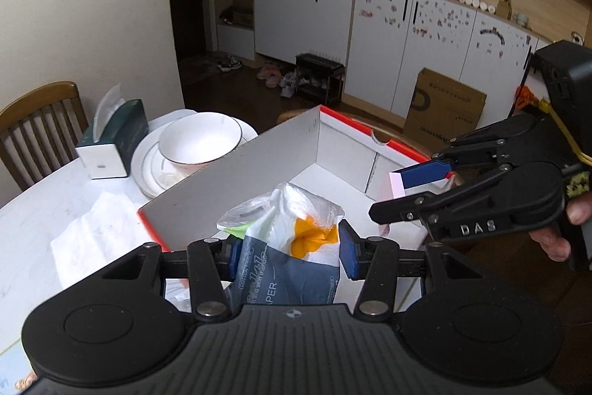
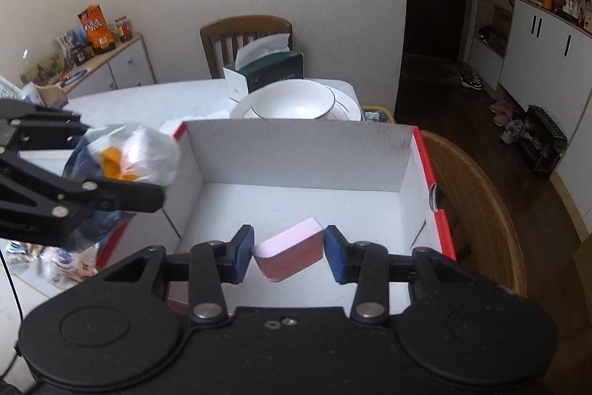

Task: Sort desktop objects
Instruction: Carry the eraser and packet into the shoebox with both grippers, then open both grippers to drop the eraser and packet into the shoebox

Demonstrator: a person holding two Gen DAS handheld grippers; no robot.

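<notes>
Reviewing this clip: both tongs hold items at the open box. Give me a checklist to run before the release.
1. Left tongs gripping tissue pack: ok.
2. Right tongs gripping pink-topped block: ok.
3. Block over box interior: ok.
4. Tissue pack fully inside box walls: cannot tell.
5. Box floor beneath block bare: ok.
6. Bowl and plates outside the box, behind it: ok.

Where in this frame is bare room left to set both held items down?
The box floor is bare between its back wall and the right claw. Bare tabletop lies left of the tissue box. Crowded: bowl on plates behind the box.
</notes>
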